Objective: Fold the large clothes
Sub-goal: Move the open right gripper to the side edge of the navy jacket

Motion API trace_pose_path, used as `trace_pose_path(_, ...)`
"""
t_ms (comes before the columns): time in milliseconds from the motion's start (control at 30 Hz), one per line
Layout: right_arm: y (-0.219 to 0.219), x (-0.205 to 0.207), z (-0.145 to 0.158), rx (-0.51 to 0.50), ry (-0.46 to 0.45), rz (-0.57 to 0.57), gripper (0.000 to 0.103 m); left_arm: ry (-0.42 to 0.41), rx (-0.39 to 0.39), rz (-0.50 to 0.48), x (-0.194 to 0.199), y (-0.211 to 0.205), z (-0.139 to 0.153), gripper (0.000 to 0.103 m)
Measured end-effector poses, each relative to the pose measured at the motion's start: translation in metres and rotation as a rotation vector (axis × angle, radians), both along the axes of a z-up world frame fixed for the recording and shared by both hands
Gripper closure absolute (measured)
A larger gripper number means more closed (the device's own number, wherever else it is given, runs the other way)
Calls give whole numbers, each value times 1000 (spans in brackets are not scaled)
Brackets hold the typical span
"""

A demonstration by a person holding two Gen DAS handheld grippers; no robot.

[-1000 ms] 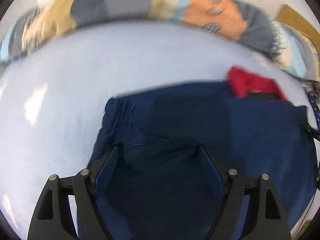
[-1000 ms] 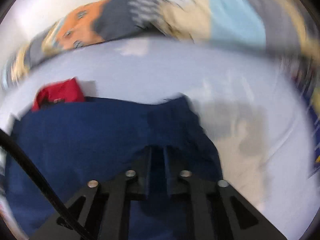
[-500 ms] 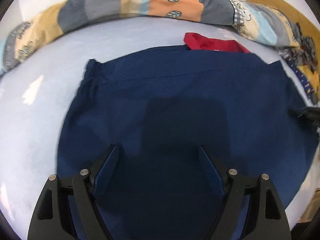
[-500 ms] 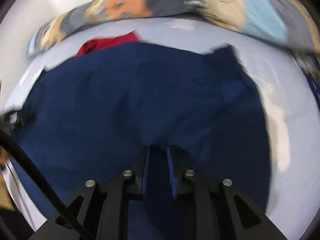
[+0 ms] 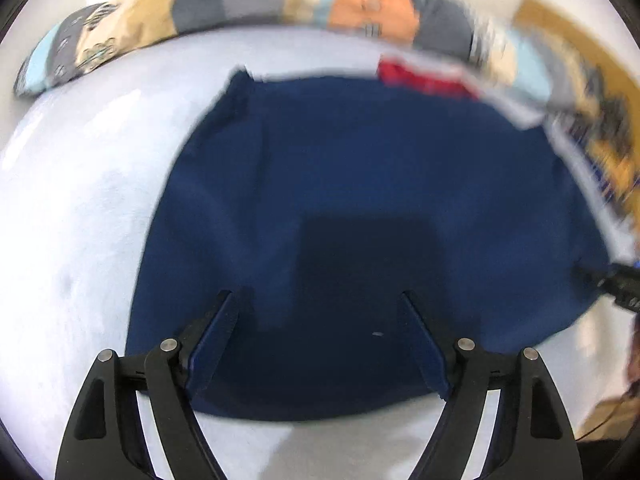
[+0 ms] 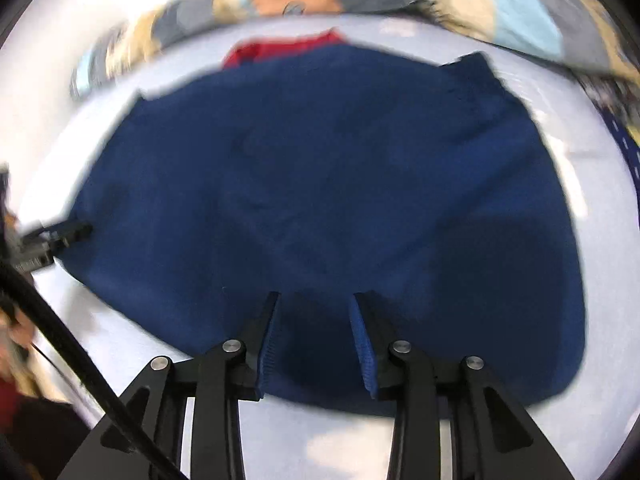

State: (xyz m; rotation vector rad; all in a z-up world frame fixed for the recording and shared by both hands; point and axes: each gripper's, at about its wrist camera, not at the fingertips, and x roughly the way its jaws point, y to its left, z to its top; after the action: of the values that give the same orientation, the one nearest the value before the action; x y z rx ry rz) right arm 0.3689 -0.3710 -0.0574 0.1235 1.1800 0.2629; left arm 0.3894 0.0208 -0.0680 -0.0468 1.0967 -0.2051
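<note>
Navy garment [image 5: 360, 208] lies spread flat on the pale bed sheet [image 5: 80, 216], with a red cloth [image 5: 424, 78] touching its far edge. Above its near edge, the left gripper [image 5: 316, 300] hovers wide apart and empty. The right gripper [image 6: 316, 300] is opening there, gripping nothing.

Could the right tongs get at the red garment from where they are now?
Probably yes. The right tongs, jaws opening with nothing held, hover over the navy garment; the red garment peeks out beyond its far edge, uncovered there.
</note>
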Motion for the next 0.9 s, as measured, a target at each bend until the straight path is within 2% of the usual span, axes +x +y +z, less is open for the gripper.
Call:
trace_pose_path(33,-11,-9,11,47,-30,-26,57,-21,-16,23,-7,6,8,22)
trace_pose_path(67,-21,-17,15,44,-44,-57,48,-24,-12,34,-9,8,9,22)
trace_pose_path(100,-26,-21,13,27,-43,-72,46,-12,-5,45,-9,12,5,22)
trace_pose_path(167,-39,-32,-7,-37,5,-94,46,55,23,63,-9,23,-15,22)
trace_pose_path(200,-41,-36,-20,-41,38,-83,46,93,81,70,-6,27,-32,22)
trace_pose_path(267,-44,-35,-23,-47,52,-77,46,94,77,89,-3,31,-35,21)
trace_pose_path(333,-45,-42,-7,-45,34,-102,47,63,68,102,-7,30,-20,21)
trace_pose_path(400,-35,-50,13,-6,-35,-88,47,-12,43,96,-11,22,-1,21)
trace_pose_path(433,-26,-54,22,-5,-73,-78,47,-41,47,90,-11,16,6,21)
trace_pose_path(533,15,-43,37,-19,-114,-42,47,-131,64,103,-9,-5,20,21)
trace_pose_path(600,52,-31,31,-43,-122,-10,47,-128,59,102,-1,-10,17,21)
trace_pose_path(700,88,-12,13,-59,-107,22,47,-81,64,171,20,1,1,21)
trace_pose_path(767,90,-5,-3,-35,-67,15,47,-7,90,193,29,8,-18,21)
trace_pose_path(800,88,8,-12,-15,-52,4,46,18,103,167,32,9,-30,21)
trace_pose_path(833,82,10,-18,28,-28,-8,46,-1,121,154,27,8,-33,19)
trace_pose_path(867,79,30,-27,49,-18,-7,46,-21,151,144,26,5,-32,18)
trace_pose_path(900,75,31,-25,64,-18,-2,47,-37,187,133,25,-1,-29,18)
